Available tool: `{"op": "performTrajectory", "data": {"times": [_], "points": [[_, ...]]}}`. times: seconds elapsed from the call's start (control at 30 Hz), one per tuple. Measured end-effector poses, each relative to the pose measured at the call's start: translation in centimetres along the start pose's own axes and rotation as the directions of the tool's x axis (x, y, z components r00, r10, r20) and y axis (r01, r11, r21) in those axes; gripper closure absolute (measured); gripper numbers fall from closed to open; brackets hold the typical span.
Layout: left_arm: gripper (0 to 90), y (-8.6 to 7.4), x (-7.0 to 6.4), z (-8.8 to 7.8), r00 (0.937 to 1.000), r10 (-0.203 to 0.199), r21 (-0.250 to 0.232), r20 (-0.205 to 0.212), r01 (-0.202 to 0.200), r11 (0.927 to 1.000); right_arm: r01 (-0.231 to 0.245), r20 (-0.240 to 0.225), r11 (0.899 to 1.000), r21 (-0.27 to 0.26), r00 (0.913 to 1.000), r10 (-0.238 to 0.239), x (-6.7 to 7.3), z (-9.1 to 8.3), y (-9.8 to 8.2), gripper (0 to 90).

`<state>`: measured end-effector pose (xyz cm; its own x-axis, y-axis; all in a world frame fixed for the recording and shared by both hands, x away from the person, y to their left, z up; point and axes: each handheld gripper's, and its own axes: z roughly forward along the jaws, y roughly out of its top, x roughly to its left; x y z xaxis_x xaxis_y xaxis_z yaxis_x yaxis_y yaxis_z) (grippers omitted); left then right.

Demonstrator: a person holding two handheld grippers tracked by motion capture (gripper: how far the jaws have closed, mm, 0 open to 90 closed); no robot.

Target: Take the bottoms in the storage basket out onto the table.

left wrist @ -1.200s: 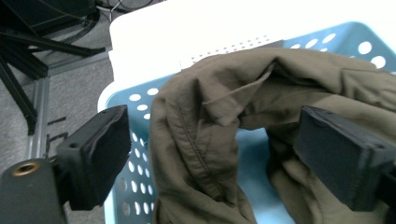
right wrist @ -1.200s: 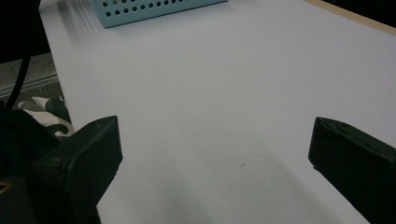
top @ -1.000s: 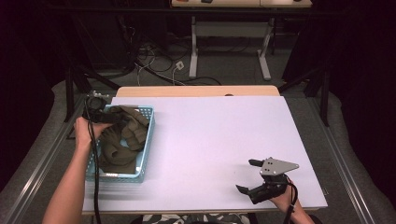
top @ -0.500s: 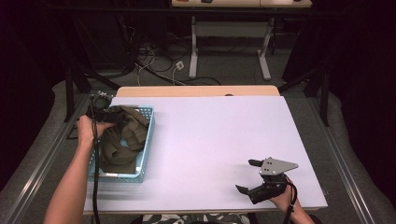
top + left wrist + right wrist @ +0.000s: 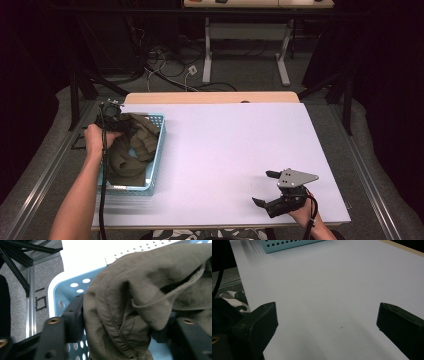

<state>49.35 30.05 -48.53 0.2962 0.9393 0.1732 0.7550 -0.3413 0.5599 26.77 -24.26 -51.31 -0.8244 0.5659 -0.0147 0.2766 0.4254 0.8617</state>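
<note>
the right gripper (image 5: 268,191) rests at the near right corner of the white table (image 5: 235,150), held in the person's right hand, with its jaws spread wide and nothing between them; in the right gripper view its two black jaws stand far apart over bare table surface. farther off, at the left side of the table, the light blue basket (image 5: 156,150) sits with its long side running away from the person. a crumpled olive-brown cloth (image 5: 132,150) lies inside the basket, filling most of it and rising above the rim. the left gripper (image 5: 122,131) is held by the left hand (image 5: 95,140) at the far left end of the basket, reaching in over the wall. its jaws have just been closing, and in the left gripper view a thick fold of the cloth (image 5: 130,305) sits between them, pressed by both jaws, so the grip is taken on the cloth. the perforated basket wall (image 5: 62,293) shows just behind that fold.
</note>
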Motion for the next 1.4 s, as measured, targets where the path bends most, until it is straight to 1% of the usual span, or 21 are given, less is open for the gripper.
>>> {"op": "performTrajectory", "data": {"times": [0.2,0.3,0.43,0.5,0.53,0.57,0.6,0.63,0.73,0.77,0.9,0.93,1.03,1.1,1.13,1.17,1.2,1.23,1.27,1.4], "points": [[57.2,0.0,0.0,-0.1,0.9999,0.016,0.001,-0.003,-0.016,0.9999,0.0,0.001,1.0,-0.001,1.0,0.0,0.0,0.0,0.0,3.5],[66.4,-0.1,0.2,-0.2,0.9999,0.01,-0.004,-0.001,-0.01,0.9999,0.0,0.002,1.0,-0.001,1.0,0.0,0.0,0.0,0.0,3.5],[70.8,-0.3,0.4,-0.3,1.0,-0.004,-0.016,0.009,0.004,0.9999,-0.001,0.002,1.0,-0.001,1.0,0.001,0.0,0.0,0.0,3.5],[71.0,-0.3,0.4,-0.5,0.9999,-0.009,-0.032,0.008,0.009,0.9995,-0.001,0.003,1.0,0.0,1.0,0.001,0.0,0.0,0.0,3.5],[71.3,-0.3,0.4,-0.8,0.9999,-0.012,-0.053,0.003,0.013,0.9985,-0.001,0.004,1.0,0.0,1.0,0.001,0.0,0.0,0.0,3.5],[71.4,-0.3,0.4,-0.8,0.9999,-0.012,-0.053,0.003,0.013,0.9985,-0.001,0.004,1.0,0.0,1.0,0.001,-0.1,0.0,0.0,3.5],[71.6,-0.4,0.3,-1.1,0.9999,-0.011,-0.069,-0.003,0.011,0.9976,0.0,0.004,1.0,0.002,1.0,0.0,-0.1,0.0,0.0,3.5],[71.7,-0.4,0.3,-1.3,1.0,-0.007,-0.075,-0.006,0.006,0.9972,-0.001,0.003,1.0,0.002,1.0,0.001,-0.1,0.0,0.0,3.5],[71.9,-0.5,0.4,-1.9,1.0,-0.007,-0.103,-0.004,0.006,0.9947,-0.001,0.005,1.0,0.0,1.0,0.001,-0.1,-0.1,0.0,3.5],[72.0,-0.5,0.4,-2.1,0.9999,-0.017,-0.116,0.0,0.016,0.9931,-0.001,0.005,1.0,0.0,1.0,0.001,-0.1,-0.1,0.0,3.6],[72.1,-0.5,0.4,-2.9,0.9999,-0.009,-0.141,-0.006,0.008,0.9899,-0.001,0.005,1.0,-0.002,1.0,0.001,-0.1,-0.1,0.0,3.5],[72.3,-0.5,0.5,-3.4,0.9999,-0.007,-0.159,-0.009,0.006,0.9873,-0.002,0.006,1.0,-0.002,1.0,0.002,-0.1,-0.1,0.0,3.5],[72.2,-0.4,0.6,-4.2,1.0,-0.001,-0.185,0.0,0.001,0.9827,-0.001,0.007,1.0,-0.004,1.0,0.001,-0.1,-0.1,0.0,3.5],[72.2,-0.3,0.7,-4.5,1.0,-0.002,-0.191,-0.001,0.002,0.9816,-0.001,0.008,1.0,-0.002,1.0,0.001,-0.1,-0.1,0.0,3.5],[72.2,-0.3,0.7,-5.0,1.0,0.001,-0.211,0.0,-0.001,0.9776,-0.001,0.007,1.0,-0.003,1.0,0.001,-0.1,-0.1,0.0,3.5],[72.2,-0.3,0.7,-5.0,1.0,0.001,-0.211,0.0,-0.001,0.9776,-0.001,0.007,1.0,-0.003,1.0,0.001,-0.1,-0.1,0.0,3.5],[72.2,-0.2,0.6,-5.5,1.0,0.005,-0.226,-0.002,-0.005,0.9742,-0.001,0.008,1.0,-0.003,1.0,0.001,-0.1,-0.1,0.0,3.5],[72.2,-0.2,0.6,-5.7,1.0,0.007,-0.232,0.0,-0.007,0.9727,-0.001,0.008,1.0,-0.003,1.0,0.001,-0.1,-0.1,0.0,3.5],[72.3,-0.2,0.6,-5.7,1.0,0.007,-0.232,0.0,-0.007,0.9727,-0.001,0.007,1.0,-0.003,1.0,0.001,-0.1,-0.1,0.0,3.5],[72.3,0.0,0.4,-6.5,0.9998,0.017,-0.257,-0.002,-0.017,0.9662,-0.001,0.007,1.0,-0.003,1.0,0.001,-0.1,-0.1,0.0,3.5]]}}
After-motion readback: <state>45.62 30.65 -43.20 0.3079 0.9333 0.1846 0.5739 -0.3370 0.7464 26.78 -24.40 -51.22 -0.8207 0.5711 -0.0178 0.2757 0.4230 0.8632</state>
